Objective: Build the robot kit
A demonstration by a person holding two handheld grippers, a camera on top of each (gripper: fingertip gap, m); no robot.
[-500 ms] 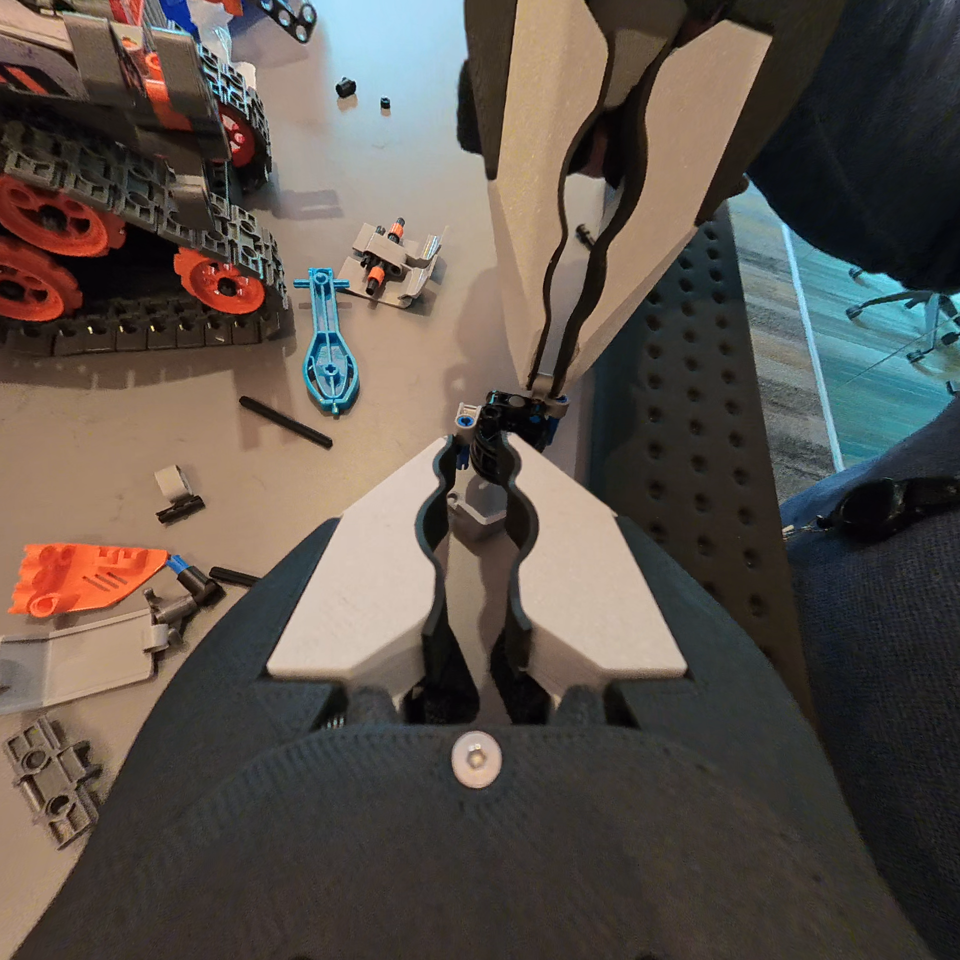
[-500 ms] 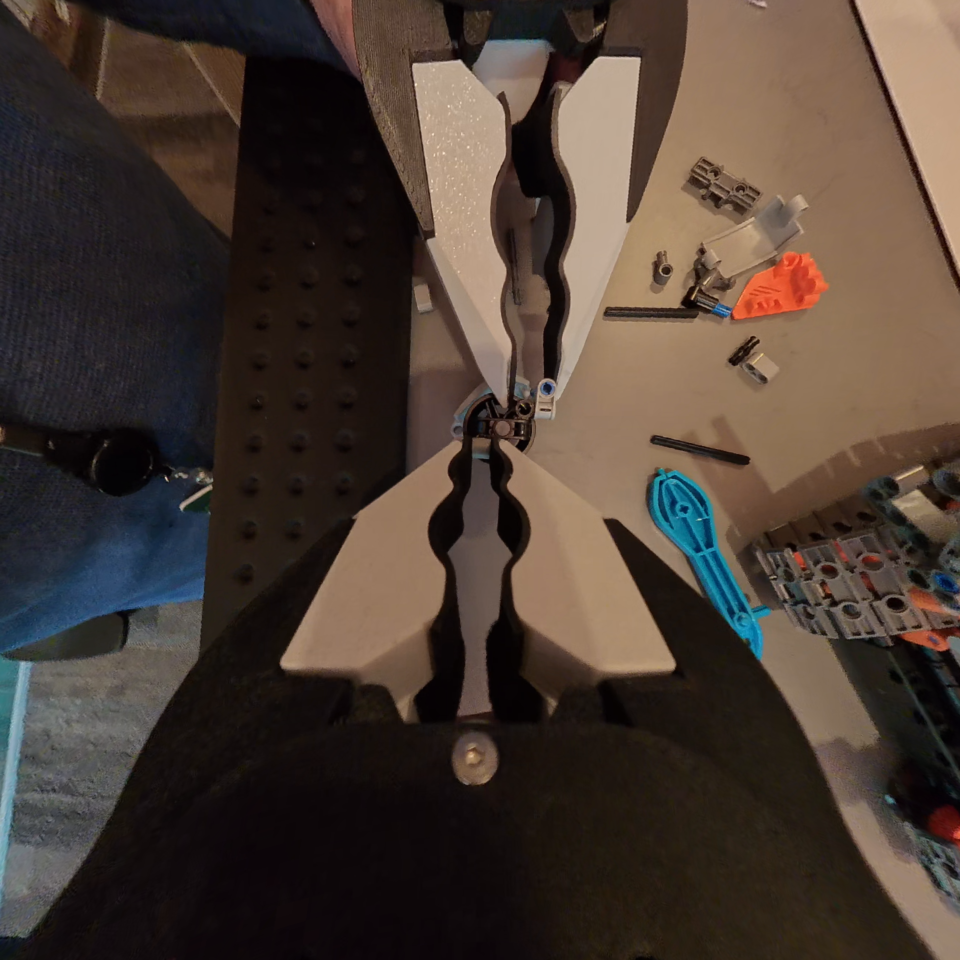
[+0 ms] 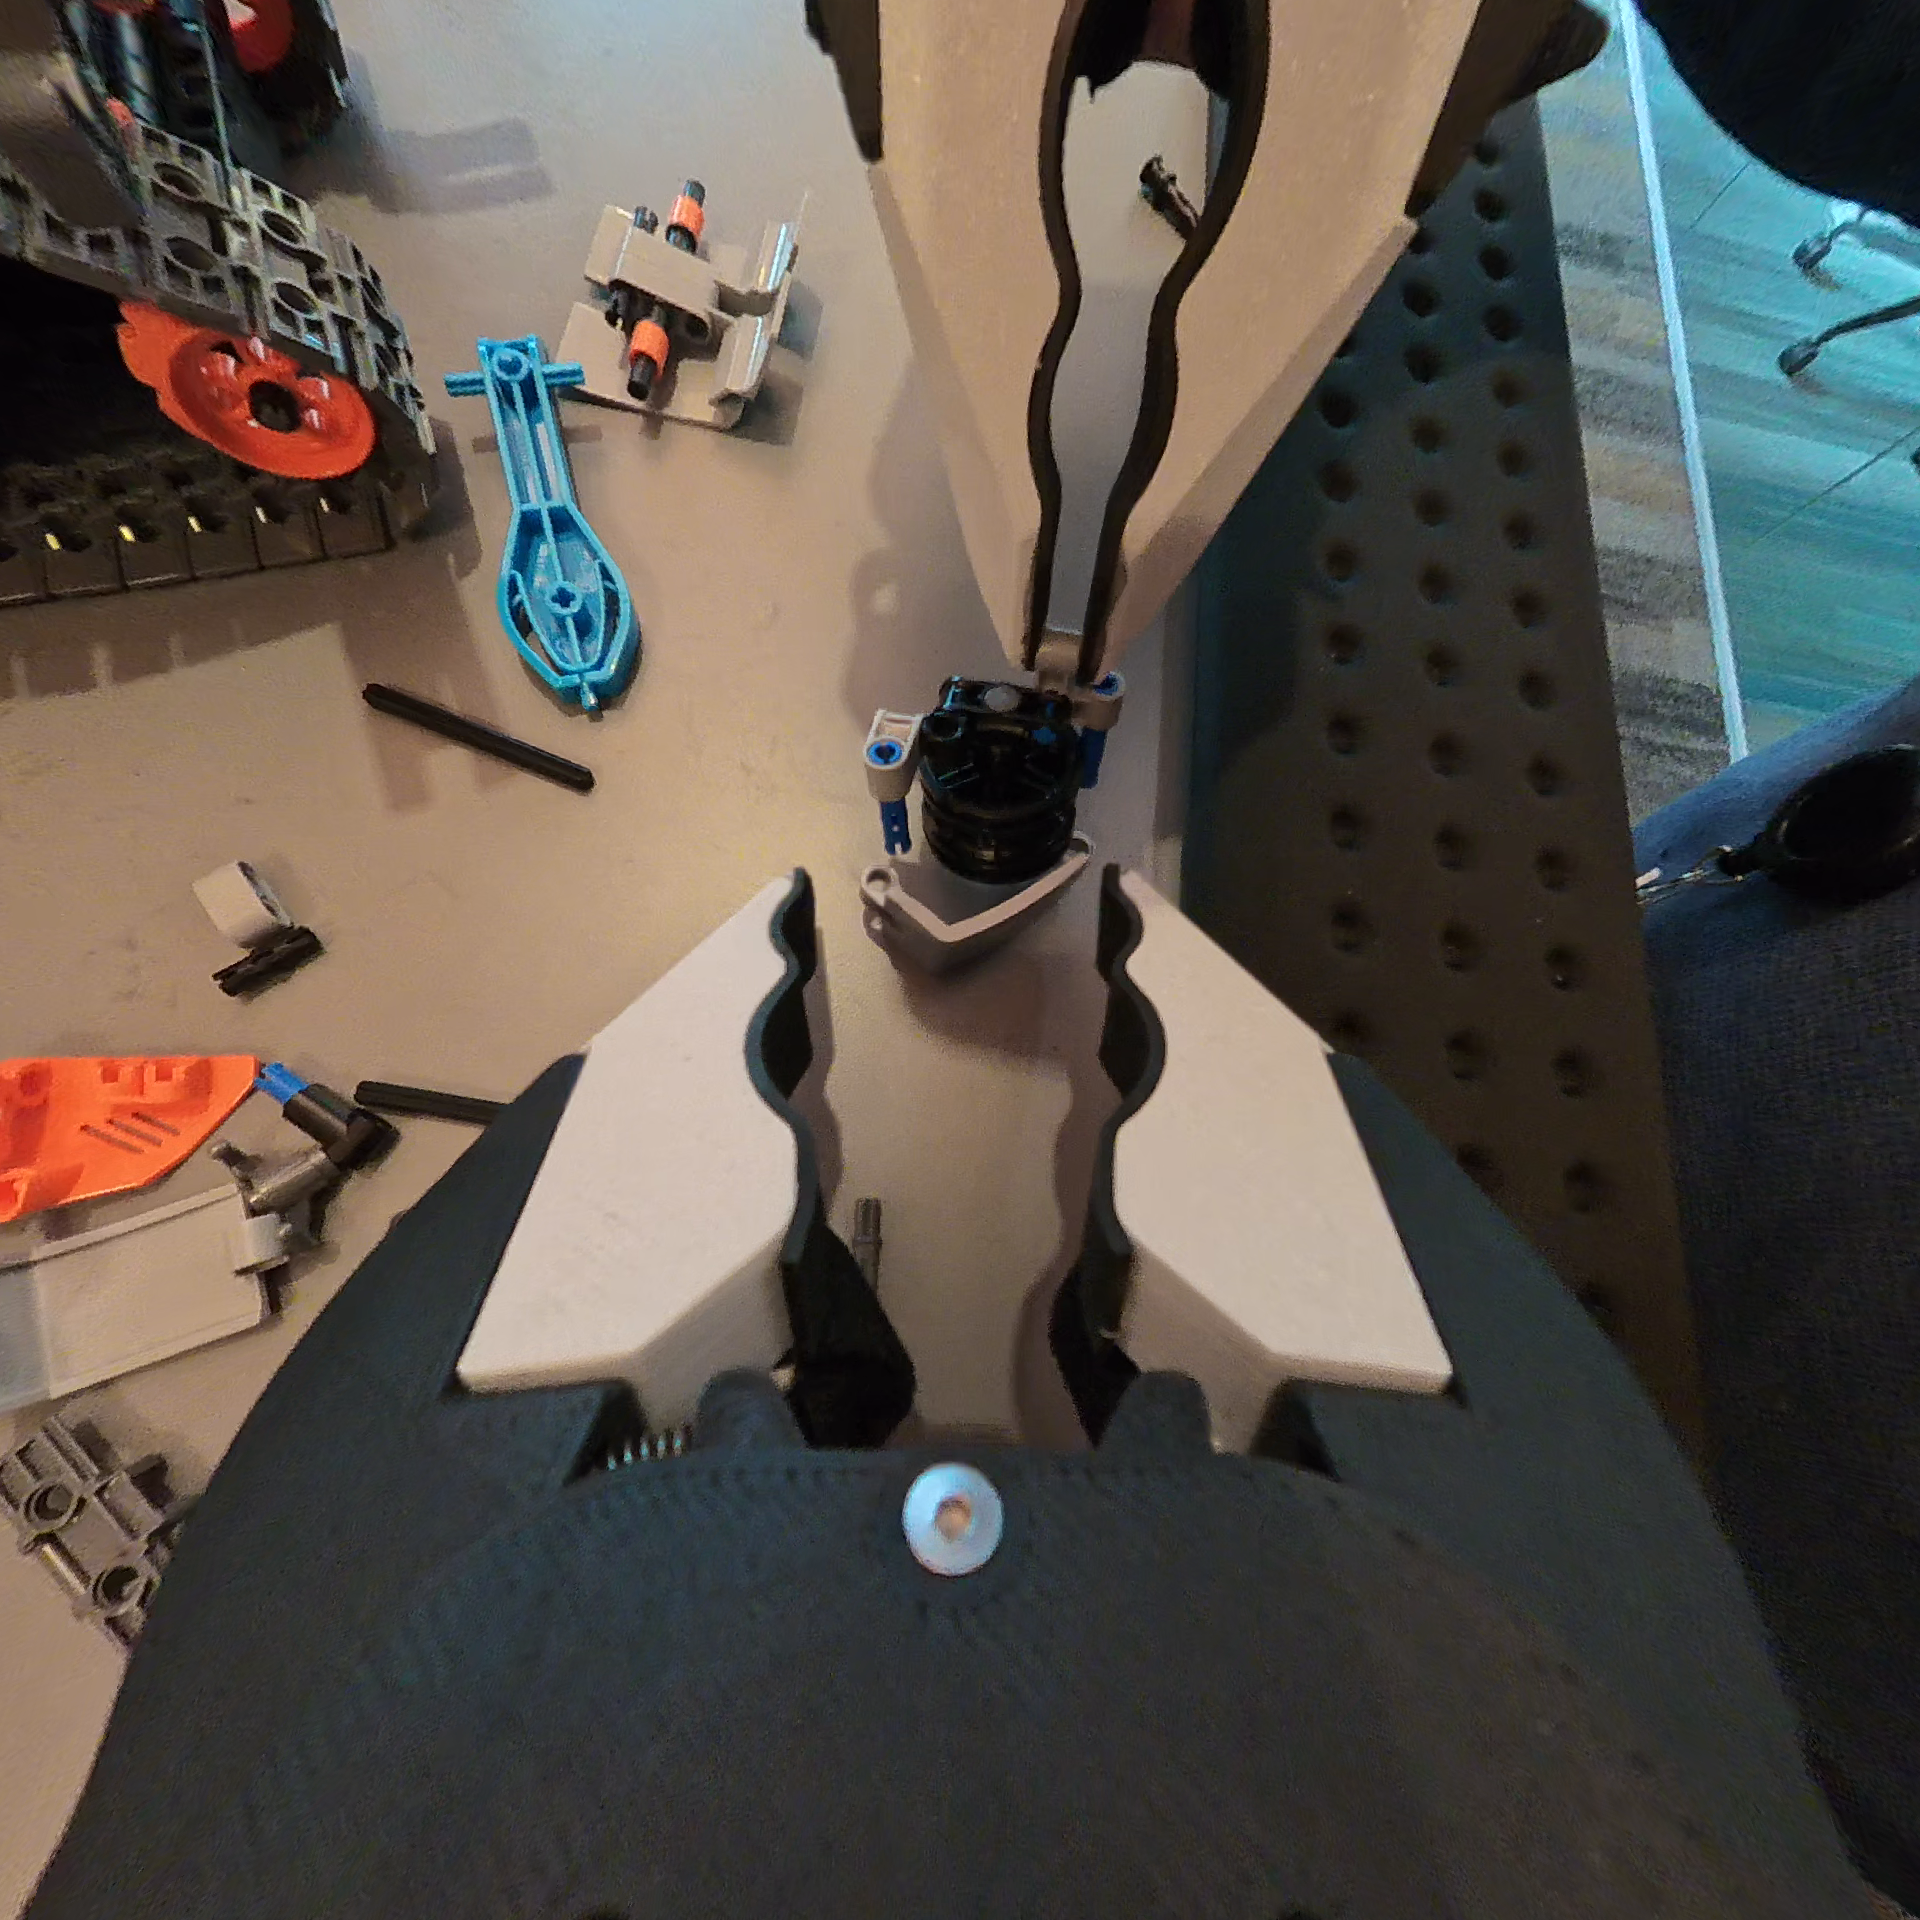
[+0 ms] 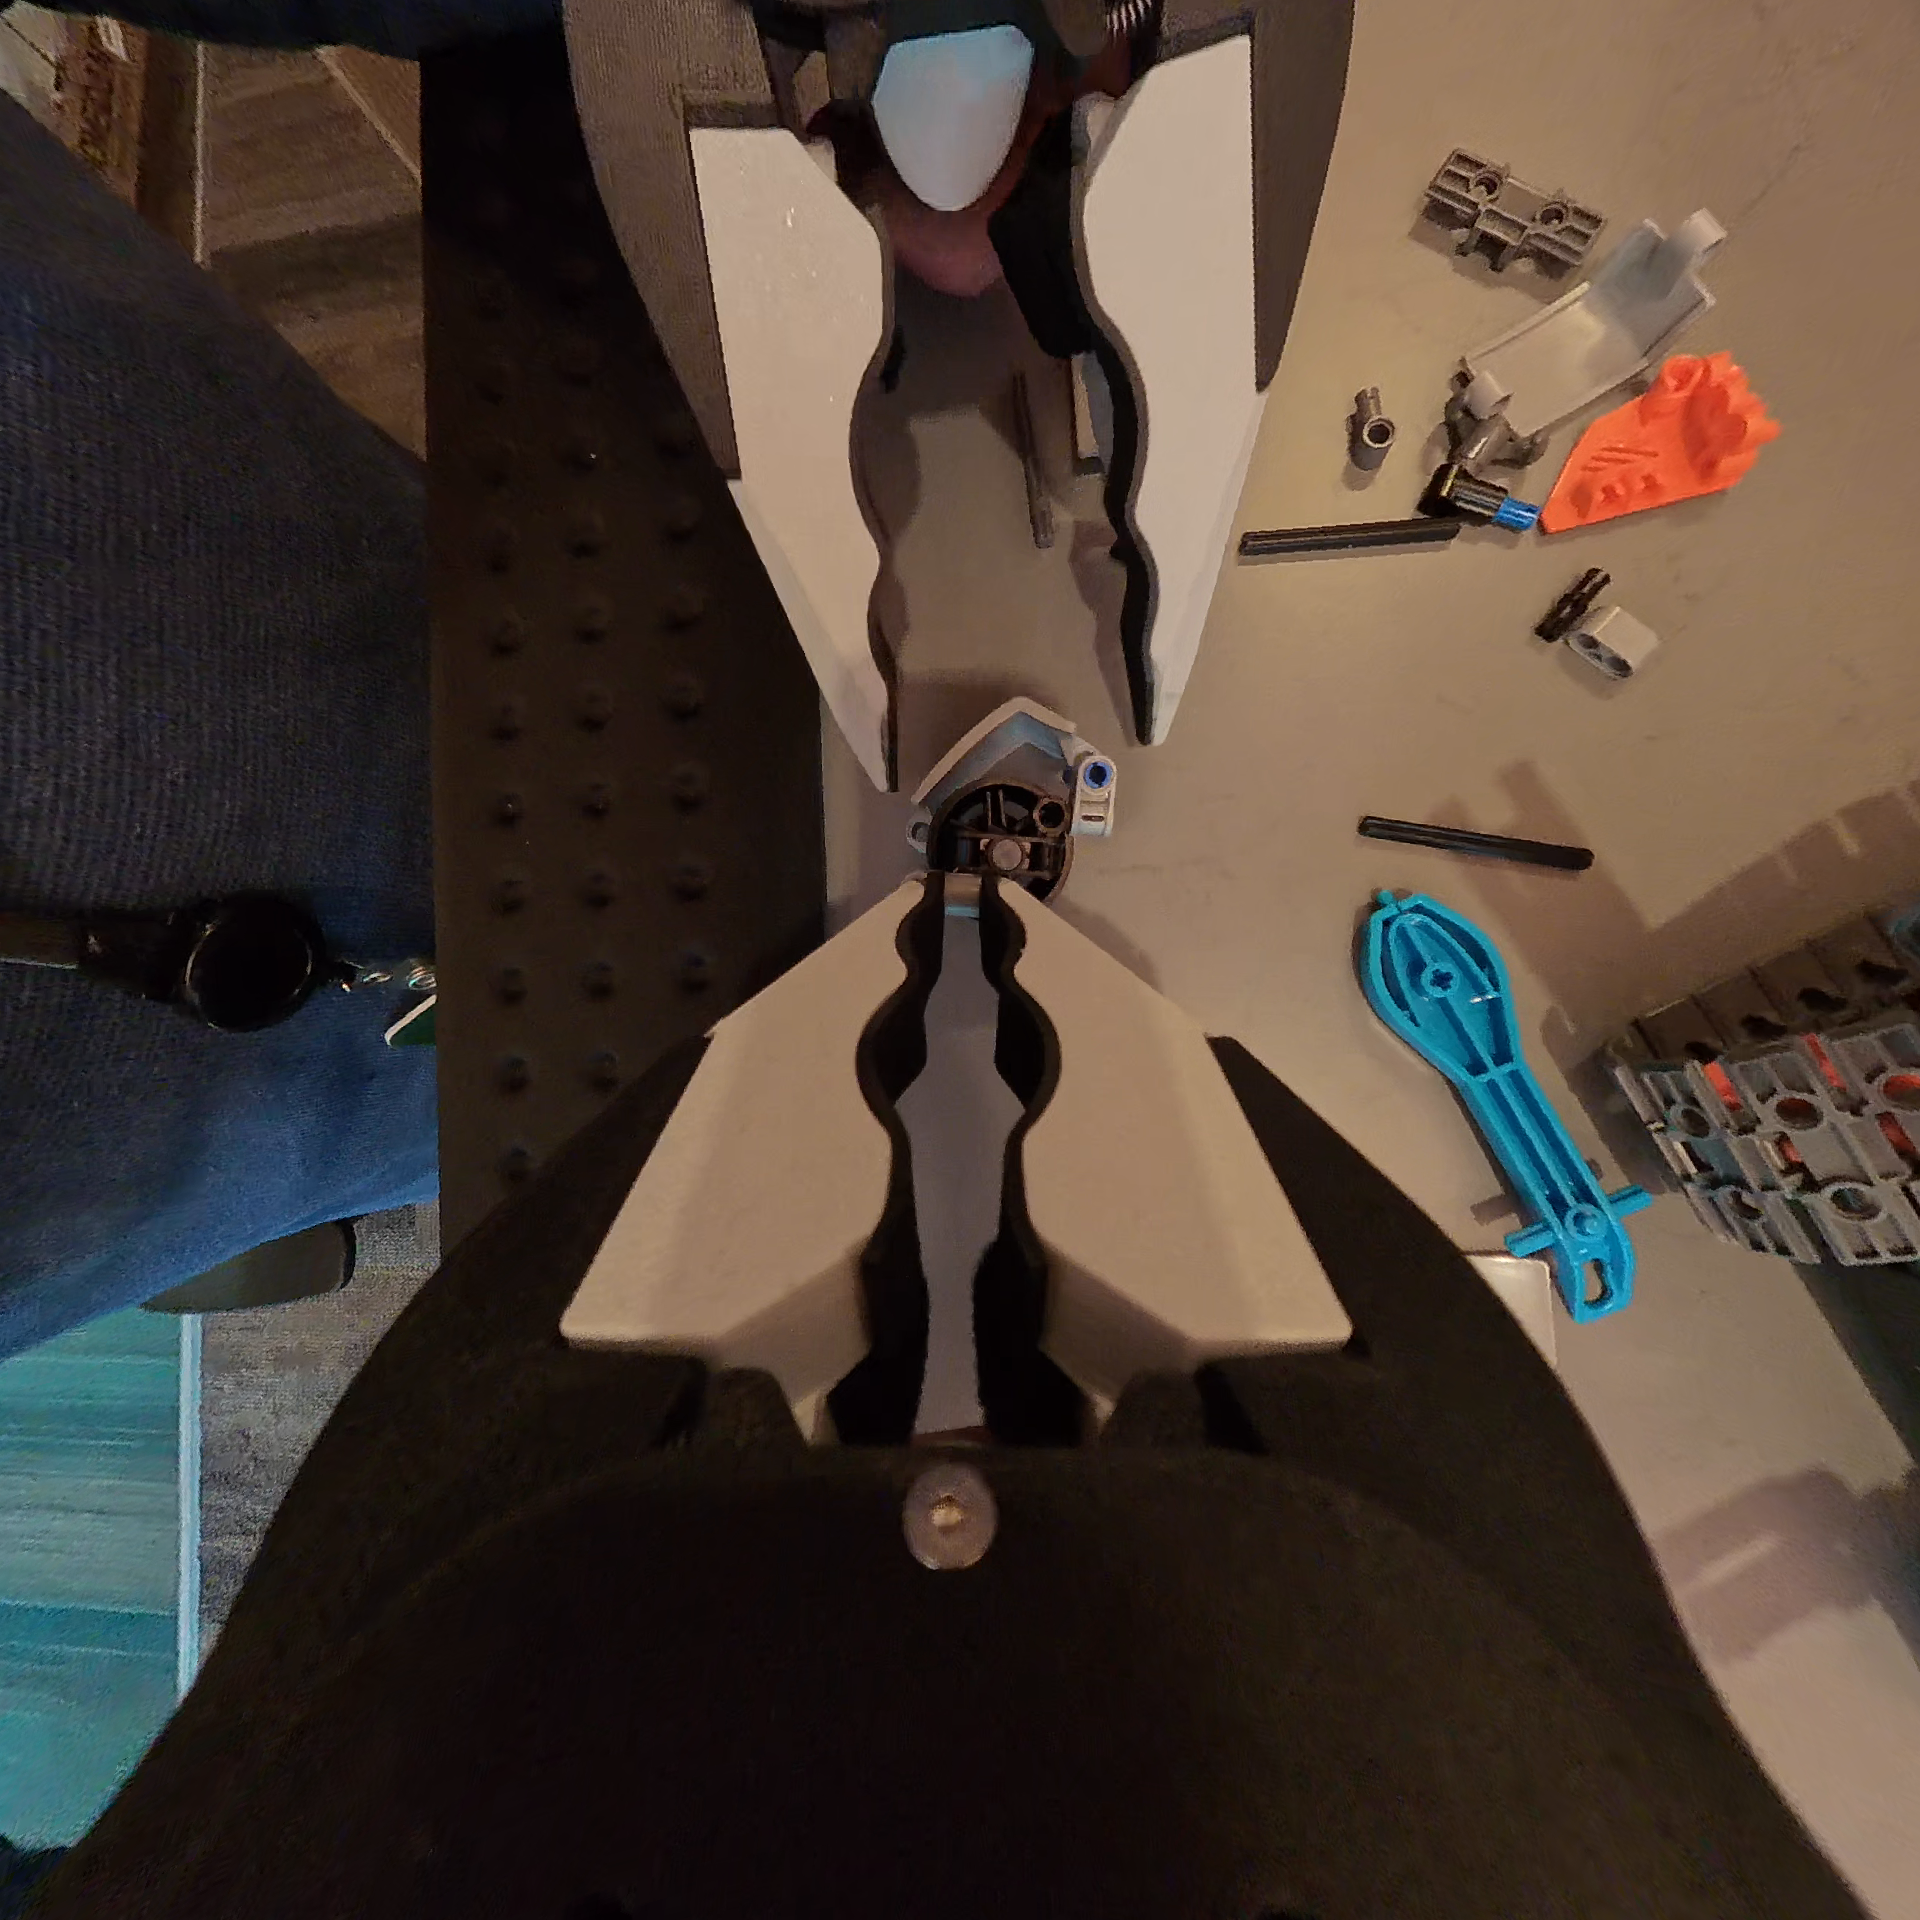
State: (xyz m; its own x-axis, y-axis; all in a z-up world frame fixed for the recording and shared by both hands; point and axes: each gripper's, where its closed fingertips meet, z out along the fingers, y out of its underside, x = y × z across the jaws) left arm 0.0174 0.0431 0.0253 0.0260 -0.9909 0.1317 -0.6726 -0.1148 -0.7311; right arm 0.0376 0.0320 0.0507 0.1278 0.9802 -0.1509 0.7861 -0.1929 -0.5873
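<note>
The right gripper [image 4: 961, 899] is pinching the top edge of a small black-and-grey assembly [image 3: 987, 800], its two fingers drawn almost together on a thin grey tab there; seen from the left wrist view, that same gripper [image 3: 1070, 665] is coming in from above with its tips on the piece. The left gripper [image 3: 956, 914] is sitting just short of the assembly with its jaws spread wide and touching nothing; in the right wrist view its fingertips [image 4: 1153, 717] are flanking the piece without contact. Progress reading: no goal is stated, so only the present hold can be logged, namely one gripper holding and the other released. The assembly is hanging just above the grey table [image 3: 727, 935], near its edge beside the perforated black mat [image 3: 1455, 727]. Appearance: a ribbed black cylinder core, light grey connectors with blue pins on either side, and a grey angled panel at the end facing the left gripper. Well apart on the table are lying a blue paddle-shaped tool [image 3: 556, 551], a black axle [image 3: 478, 738], an orange panel [image 3: 104, 1127] and a tracked vehicle model [image 3: 197, 343].
</note>
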